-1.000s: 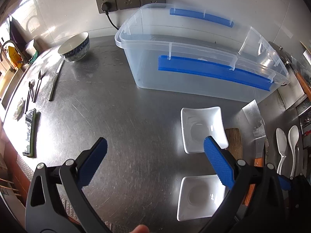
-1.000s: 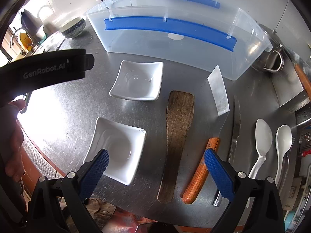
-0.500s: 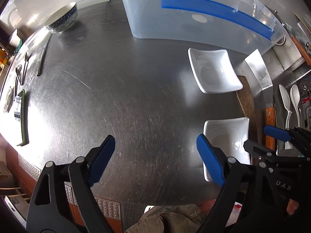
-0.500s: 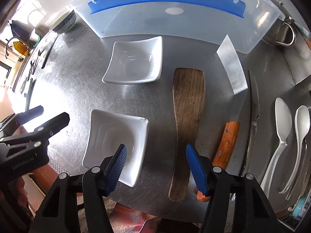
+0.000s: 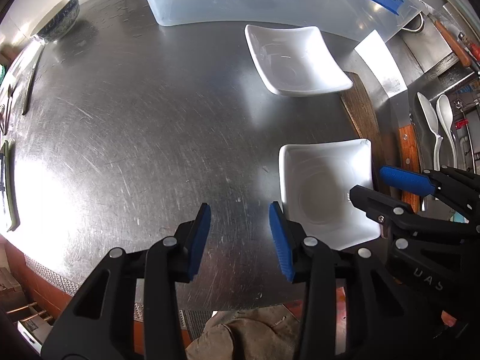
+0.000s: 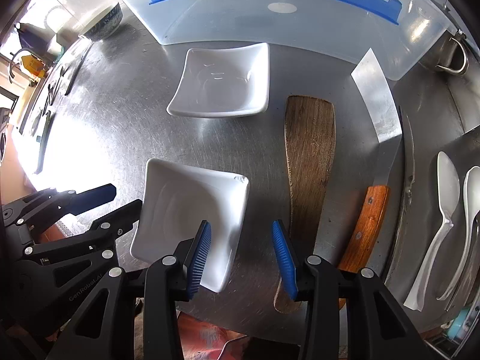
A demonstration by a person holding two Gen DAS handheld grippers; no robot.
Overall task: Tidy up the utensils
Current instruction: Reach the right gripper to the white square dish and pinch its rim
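both claws have narrowed and dropped low since a moment ago. left claw (image 5: 239,237) hangs over bare steel surface (image 5: 135,126), pads apart, gripping nothing, just left of the near white dish (image 5: 325,192). right claw (image 6: 241,258) straddles that dish's right edge (image 6: 192,213), pads apart, not clamped; whether a pad touches the rim is unclear. wooden spatula (image 6: 310,156), cleaver (image 6: 375,138) and white spoons (image 6: 444,210) lie rightward, far dish (image 6: 222,81) before the clear bin (image 6: 300,15), its top cut off.
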